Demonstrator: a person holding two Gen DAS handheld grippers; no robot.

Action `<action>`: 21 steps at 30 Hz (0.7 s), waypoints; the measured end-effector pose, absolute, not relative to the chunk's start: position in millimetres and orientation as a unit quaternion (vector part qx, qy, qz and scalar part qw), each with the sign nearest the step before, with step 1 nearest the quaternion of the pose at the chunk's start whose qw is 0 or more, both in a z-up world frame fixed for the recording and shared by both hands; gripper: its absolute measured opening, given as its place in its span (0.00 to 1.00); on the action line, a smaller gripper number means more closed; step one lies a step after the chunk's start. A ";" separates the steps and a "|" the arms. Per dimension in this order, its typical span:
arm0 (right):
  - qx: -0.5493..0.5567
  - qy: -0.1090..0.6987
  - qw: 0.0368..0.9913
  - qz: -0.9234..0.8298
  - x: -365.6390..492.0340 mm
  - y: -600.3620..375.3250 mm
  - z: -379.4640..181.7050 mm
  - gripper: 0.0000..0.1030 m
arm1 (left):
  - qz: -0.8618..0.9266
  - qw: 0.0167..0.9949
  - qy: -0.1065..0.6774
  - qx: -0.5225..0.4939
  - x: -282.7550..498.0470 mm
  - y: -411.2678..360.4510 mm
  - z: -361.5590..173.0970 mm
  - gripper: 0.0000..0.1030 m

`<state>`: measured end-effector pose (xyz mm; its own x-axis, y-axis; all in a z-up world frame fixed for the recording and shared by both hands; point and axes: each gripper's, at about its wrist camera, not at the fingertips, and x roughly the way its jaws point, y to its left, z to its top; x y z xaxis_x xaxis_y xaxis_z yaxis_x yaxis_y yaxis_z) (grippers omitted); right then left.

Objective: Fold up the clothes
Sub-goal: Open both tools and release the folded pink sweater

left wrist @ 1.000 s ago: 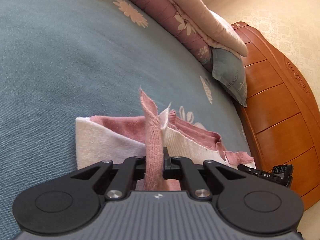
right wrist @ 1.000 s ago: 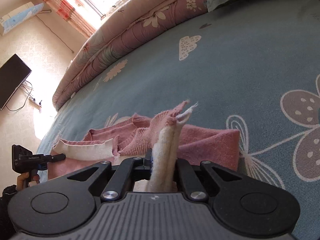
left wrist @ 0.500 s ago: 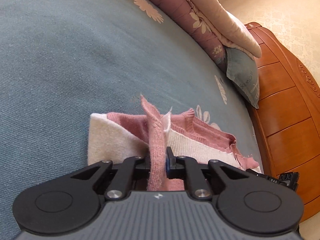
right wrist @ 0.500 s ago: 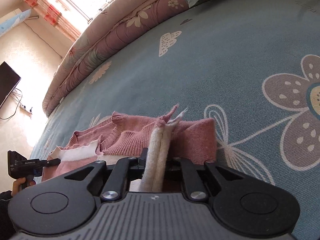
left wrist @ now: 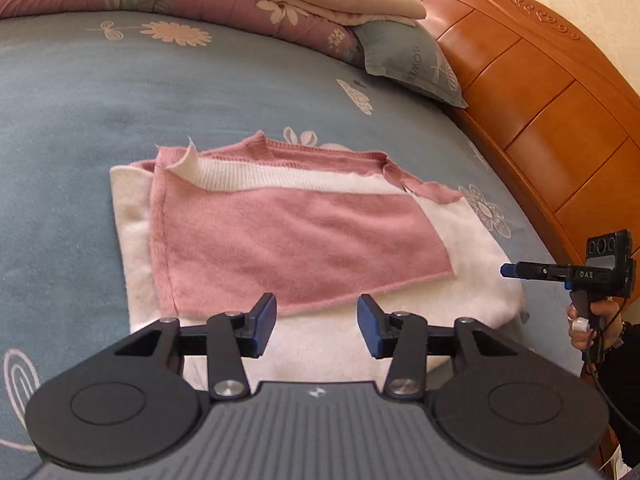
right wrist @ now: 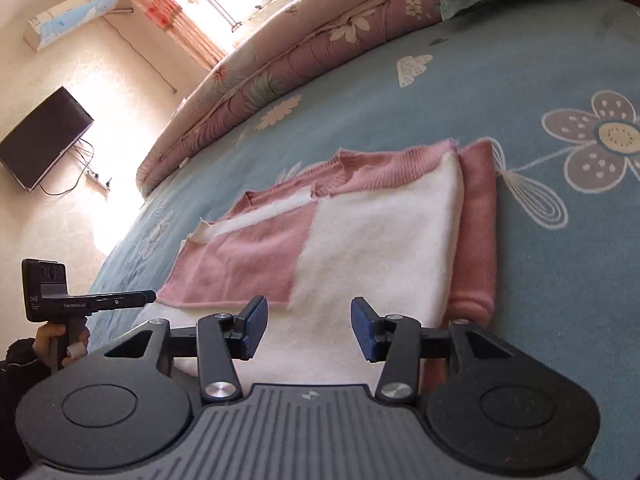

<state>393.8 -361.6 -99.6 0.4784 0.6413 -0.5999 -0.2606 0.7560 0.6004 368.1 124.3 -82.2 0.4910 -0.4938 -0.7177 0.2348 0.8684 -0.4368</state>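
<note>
Both tongs just opened, empty; sweater (left wrist: pixel 304 236) near edge hidden behind them.

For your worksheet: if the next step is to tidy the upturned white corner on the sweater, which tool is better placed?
Probably left. Its tool hangs open on the sweater's side where that corner curls up; the right tool faces the opposite end.
</note>
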 end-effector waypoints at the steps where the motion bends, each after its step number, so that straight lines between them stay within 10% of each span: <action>1: 0.229 0.443 0.828 0.255 387.5 -369.4 -112.0 0.37 | -0.199 0.848 0.468 -0.148 362.0 128.0 -91.3 0.44; 3: 0.276 0.437 0.822 0.241 370.6 -390.6 -122.8 0.26 | -0.191 0.844 0.465 -0.187 342.8 144.7 -104.3 0.43; 7: 0.288 0.407 0.833 0.240 344.7 -401.8 -105.3 0.46 | -0.175 0.846 0.454 -0.218 329.5 159.9 -80.3 0.45; 17: 0.262 0.408 0.831 0.272 346.4 -358.2 -105.0 0.47 | -0.166 0.838 0.474 -0.212 341.1 129.9 -97.8 0.49; 21: 0.297 0.429 0.822 0.229 338.6 -384.6 -122.4 0.33 | -0.170 0.843 0.461 -0.219 331.6 142.1 -94.3 0.49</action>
